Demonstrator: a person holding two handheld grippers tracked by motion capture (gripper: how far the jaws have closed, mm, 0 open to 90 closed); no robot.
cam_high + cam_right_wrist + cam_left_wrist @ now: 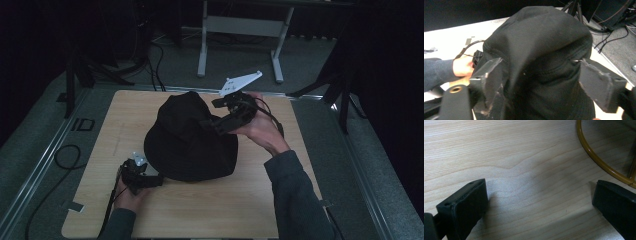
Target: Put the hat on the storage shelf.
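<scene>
With jaws spread wide on either side of the black hat's (pixel 541 57) crown, right gripper (pixel 231 116) sits nearer, approaching from the far right at crown height. Hat rests mid-surface (pixel 120 120), brim down, crown upright. Left gripper (pixel 539 205), jaws parted and empty, lies low at brim's near-left edge; yellow hoop (pixel 596 160) just beside.

The high view is dimly exposed, with the far surroundings lost in near black and only the worktop (pixel 200 210) moderately lit. The black hat (pixel 192 140) is rendered with almost no detail. In the left gripper view, the wood grain is brightly and evenly lit, and soft shadows are cast beside the blurred near jaws. In the right gripper view, the jaws are out of focus and the pale worktop is washed out.
</scene>
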